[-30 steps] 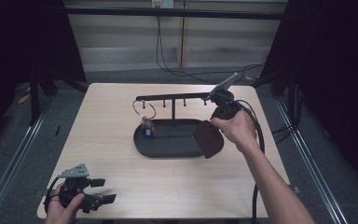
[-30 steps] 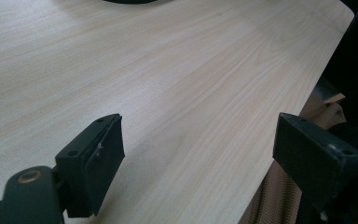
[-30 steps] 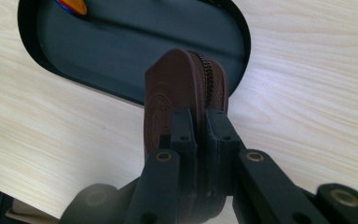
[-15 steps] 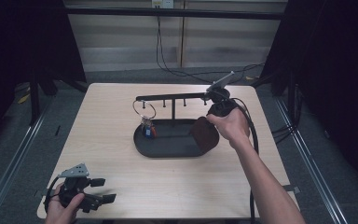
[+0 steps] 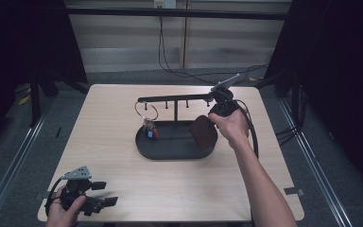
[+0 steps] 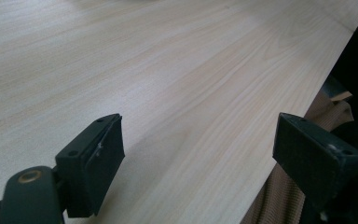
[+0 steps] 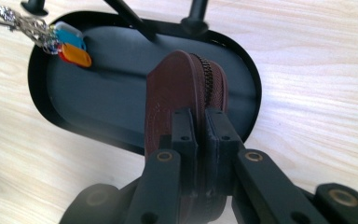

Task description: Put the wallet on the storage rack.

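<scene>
Right gripper (image 7: 196,122) jaws clamped on brown zip pouch (image 7: 182,88) above black tray (image 7: 98,93), forearm outstretched; left gripper (image 6: 196,158) jaws wide apart.

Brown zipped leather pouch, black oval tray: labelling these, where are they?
Brown zipped leather pouch (image 7: 168,88), right gripper view, its leather side.
Black oval tray (image 5: 170,153), high view, its front rim.

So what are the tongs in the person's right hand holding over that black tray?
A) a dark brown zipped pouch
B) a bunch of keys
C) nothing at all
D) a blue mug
A: in the right gripper view the right tongs are clamped shut on the dark brown zipped pouch, over the black tray.
</scene>
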{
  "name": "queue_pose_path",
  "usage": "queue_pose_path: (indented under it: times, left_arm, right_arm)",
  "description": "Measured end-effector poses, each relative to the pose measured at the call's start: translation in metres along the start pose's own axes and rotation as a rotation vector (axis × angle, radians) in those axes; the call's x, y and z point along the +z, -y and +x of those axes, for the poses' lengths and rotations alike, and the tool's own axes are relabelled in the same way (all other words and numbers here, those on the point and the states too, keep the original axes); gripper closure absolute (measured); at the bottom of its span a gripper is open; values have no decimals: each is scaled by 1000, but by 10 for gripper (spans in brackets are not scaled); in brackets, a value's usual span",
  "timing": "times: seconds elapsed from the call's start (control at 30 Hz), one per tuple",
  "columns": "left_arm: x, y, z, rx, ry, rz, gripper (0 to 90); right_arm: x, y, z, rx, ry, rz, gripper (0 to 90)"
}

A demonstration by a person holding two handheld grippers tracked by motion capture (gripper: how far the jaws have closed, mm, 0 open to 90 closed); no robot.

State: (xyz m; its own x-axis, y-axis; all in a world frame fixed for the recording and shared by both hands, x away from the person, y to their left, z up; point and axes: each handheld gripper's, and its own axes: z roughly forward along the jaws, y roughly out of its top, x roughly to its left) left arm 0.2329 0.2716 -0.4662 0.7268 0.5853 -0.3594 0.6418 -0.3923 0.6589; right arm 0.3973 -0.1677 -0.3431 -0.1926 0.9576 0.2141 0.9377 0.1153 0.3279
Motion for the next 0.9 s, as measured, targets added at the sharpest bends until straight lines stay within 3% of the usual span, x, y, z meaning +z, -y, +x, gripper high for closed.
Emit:
queue_pose_path:
  times: [0.27, 0.43, 0.57, 0.67, 0.9]
  left_arm:
    - [0, 0, 1, -11, -21, 6, 163]
    - [0, 1, 2, -19, -17, 6, 163]
    - [1, 1, 1, -23, -17, 8, 163]
    - [0, 1, 1, -22, -16, 8, 163]
    - [0, 1, 2, -23, -12, 12, 163]
  right_arm:
    - [14, -1, -10, 61, -37, -17, 834]
    - [24, -2, -17, 104, -64, -56, 834]
    - [34, 1, -22, 120, -86, -73, 837]
    - [41, 3, -25, 132, -62, -72, 838]
    - [58, 4, -29, 163, -104, -83, 839]
